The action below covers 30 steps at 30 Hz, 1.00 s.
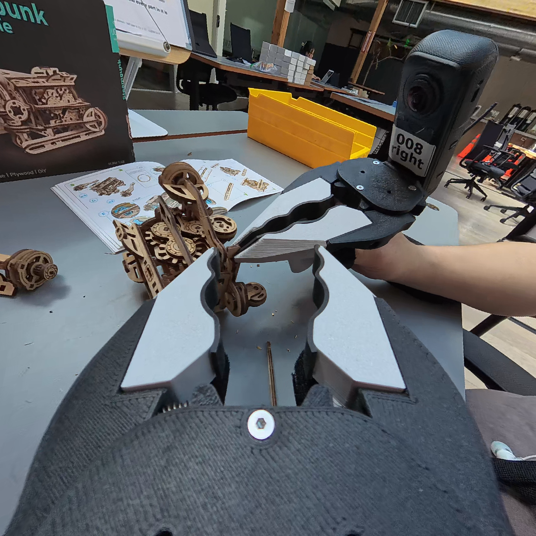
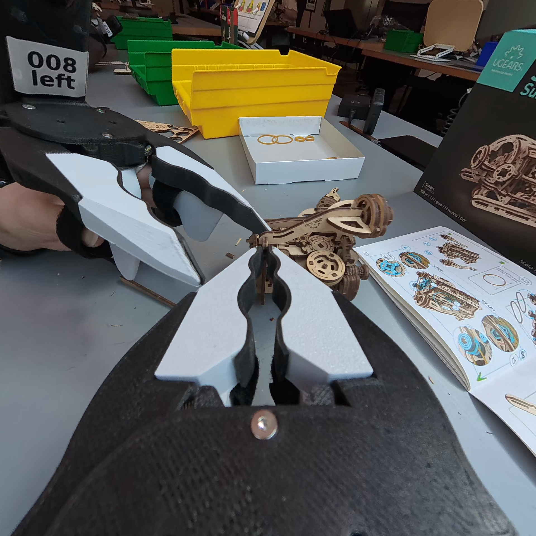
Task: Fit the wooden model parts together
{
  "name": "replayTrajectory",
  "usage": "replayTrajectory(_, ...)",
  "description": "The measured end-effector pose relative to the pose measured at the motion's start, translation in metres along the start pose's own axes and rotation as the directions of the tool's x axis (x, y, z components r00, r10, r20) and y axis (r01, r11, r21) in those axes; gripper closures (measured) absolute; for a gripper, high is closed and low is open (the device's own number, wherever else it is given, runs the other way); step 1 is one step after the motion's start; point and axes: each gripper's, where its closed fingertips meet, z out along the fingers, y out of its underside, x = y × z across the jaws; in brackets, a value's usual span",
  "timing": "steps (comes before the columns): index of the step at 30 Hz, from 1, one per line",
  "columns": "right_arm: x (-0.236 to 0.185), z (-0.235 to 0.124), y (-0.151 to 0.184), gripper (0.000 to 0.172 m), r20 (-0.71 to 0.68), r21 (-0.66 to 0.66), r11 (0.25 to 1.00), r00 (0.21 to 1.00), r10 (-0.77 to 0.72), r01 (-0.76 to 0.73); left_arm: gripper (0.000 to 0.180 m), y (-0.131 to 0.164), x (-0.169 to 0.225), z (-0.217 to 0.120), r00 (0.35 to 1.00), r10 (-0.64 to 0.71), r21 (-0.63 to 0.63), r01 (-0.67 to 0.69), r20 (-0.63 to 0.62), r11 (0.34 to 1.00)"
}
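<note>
A part-built wooden gear model (image 1: 174, 232) stands tilted on the grey table (image 1: 72, 319); it also shows in the right wrist view (image 2: 324, 249). My right gripper (image 2: 263, 252) is shut on a thin wooden plate at the model's near end. The left wrist view shows its tips (image 1: 236, 249) pinching that plate. My left gripper (image 1: 266, 251) is wide open, with the model's frame beside its left finger (image 1: 185, 304) and its right finger well clear. In the right wrist view the left gripper (image 2: 232, 253) hangs open, with one fingertip at the model's top arm.
An open instruction booklet (image 2: 435, 290) and the dark kit box (image 2: 493, 145) lie right of the model. A yellow bin (image 2: 255, 87), green bins (image 2: 145, 58) and a white tray with rubber bands (image 2: 301, 156) stand behind. A small wheel sub-assembly (image 1: 29, 269) and a thin wooden stick (image 1: 271, 374) lie on the table. My two grippers' fingertips are within a few centimetres of each other. The thin wooden stick (image 1: 271, 374) sits 9 centimeters or so from the ends of my right fingers.
</note>
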Motion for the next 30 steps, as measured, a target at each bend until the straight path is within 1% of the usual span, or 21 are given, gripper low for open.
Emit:
replayTrajectory(7, 0.0, 0.0, 0.0, 0.17, 0.004, 0.004, 1.0, 1.0, -0.011, 0.011, 0.113, -0.001, 0.001, 0.002, 0.999, 0.033, 0.018, -0.033, 0.004, 0.999)
replayTrajectory(14, 0.0, 0.0, 0.0, 0.17, 0.016, 0.012, 1.0, 1.0, -0.015, 0.015, 0.114, -0.001, 0.001, 0.002, 0.999, -0.024, 0.017, 0.024, -0.039, 1.0)
replayTrajectory(16, 0.0, -0.001, 0.0, 0.17, 0.026, 0.016, 1.0, 1.0, -0.001, 0.0, 0.119, -0.002, 0.0, 0.002, 0.998, -0.045, 0.018, 0.046, -0.048, 0.999)
replayTrajectory(19, 0.0, -0.001, 0.0, 0.17, 0.027, 0.017, 1.0, 1.0, 0.0, 0.0, 0.12, -0.002, -0.001, 0.002, 0.998, -0.057, 0.03, 0.058, -0.032, 0.998)
replayTrajectory(22, 0.0, -0.001, 0.0, 0.17, 0.028, 0.015, 1.0, 1.0, -0.003, 0.002, 0.119, 0.0, 0.0, 0.003, 1.0, -0.018, 0.028, 0.018, -0.004, 0.999)
replayTrajectory(24, -0.001, -0.001, 0.001, 0.17, 0.032, 0.017, 1.0, 0.999, -0.001, 0.0, 0.124, 0.0, -0.001, 0.002, 1.0, -0.018, 0.023, 0.018, -0.004, 1.0)
replayTrajectory(25, -0.002, -0.001, 0.001, 0.17, 0.041, 0.016, 1.0, 0.999, 0.002, -0.002, 0.131, -0.001, -0.003, 0.0, 1.0, -0.024, 0.015, 0.024, -0.007, 1.0)
replayTrajectory(27, -0.001, -0.001, 0.0, 0.17, 0.035, 0.015, 1.0, 0.999, 0.002, -0.003, 0.154, -0.002, -0.009, -0.008, 0.999, -0.038, -0.013, 0.038, -0.024, 0.999)
replayTrajectory(28, 0.001, -0.001, 0.001, 0.17, 0.028, 0.014, 1.0, 1.0, -0.003, 0.003, 0.155, -0.006, -0.011, -0.014, 0.999, -0.028, -0.028, 0.027, -0.043, 0.999)
replayTrajectory(30, 0.001, -0.002, 0.001, 0.17, 0.045, 0.017, 1.0, 0.999, 0.009, -0.01, 0.156, -0.012, -0.018, -0.027, 0.995, 0.073, -0.088, -0.08, -0.072, 0.993)
